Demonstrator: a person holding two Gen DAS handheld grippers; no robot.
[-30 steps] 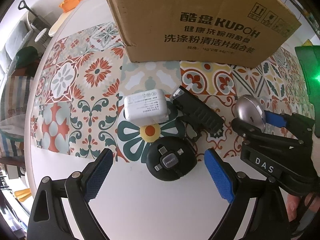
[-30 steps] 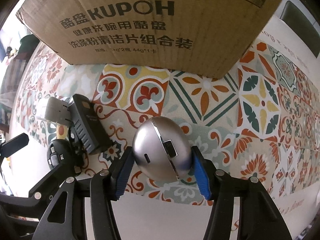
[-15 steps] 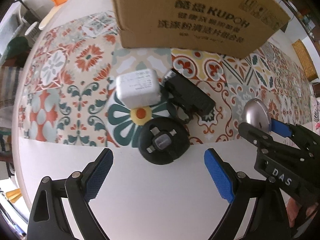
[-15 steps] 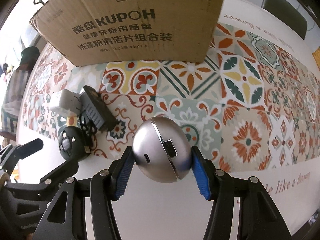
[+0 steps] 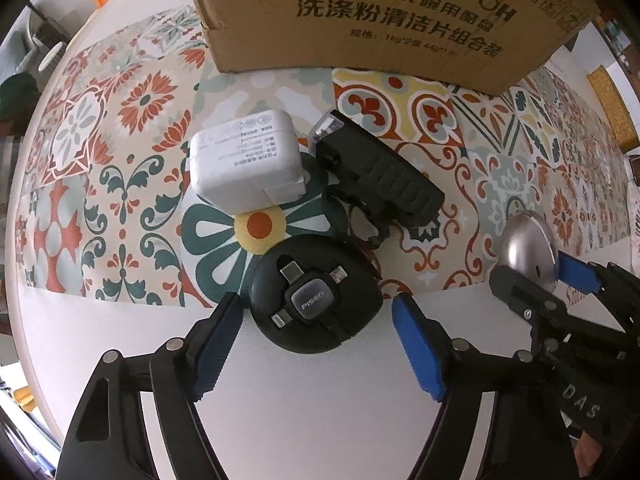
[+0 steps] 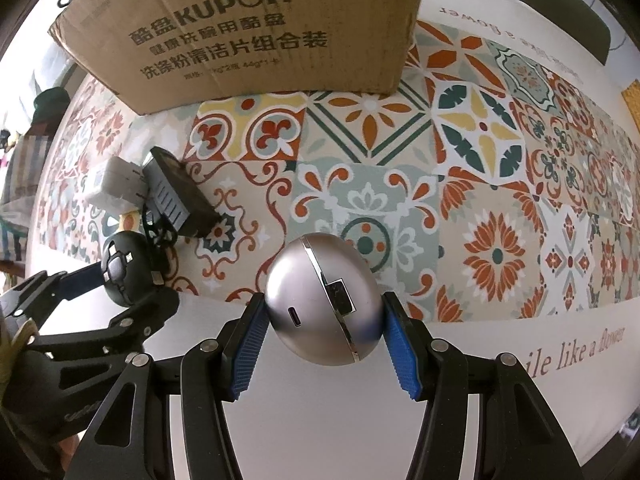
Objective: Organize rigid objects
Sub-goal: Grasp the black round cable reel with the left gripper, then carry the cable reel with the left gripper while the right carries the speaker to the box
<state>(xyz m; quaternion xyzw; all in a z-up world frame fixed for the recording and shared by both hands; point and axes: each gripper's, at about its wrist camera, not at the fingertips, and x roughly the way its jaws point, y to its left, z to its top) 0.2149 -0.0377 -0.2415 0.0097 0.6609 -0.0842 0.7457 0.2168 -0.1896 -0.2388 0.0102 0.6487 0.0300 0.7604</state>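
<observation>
Left gripper [image 5: 316, 340] has just been closing, jaws straddling the black reel [image 5: 316, 294] near the white charger [image 5: 246, 168], pads not yet pressing. Right gripper [image 6: 324, 334] clamps the silver egg [image 6: 322, 300]. Next: finish the squeeze, lift to the far box [image 5: 384, 16].

Soft, even daylight filled both views and shadows were faint. The white tabletop [image 5: 320, 400] looked washed out near the bottom. Both pictures bowed strongly at the rim, with black corners. The cardboard box's [image 6: 248, 32] print was slightly blurred; the centres were sharp.
</observation>
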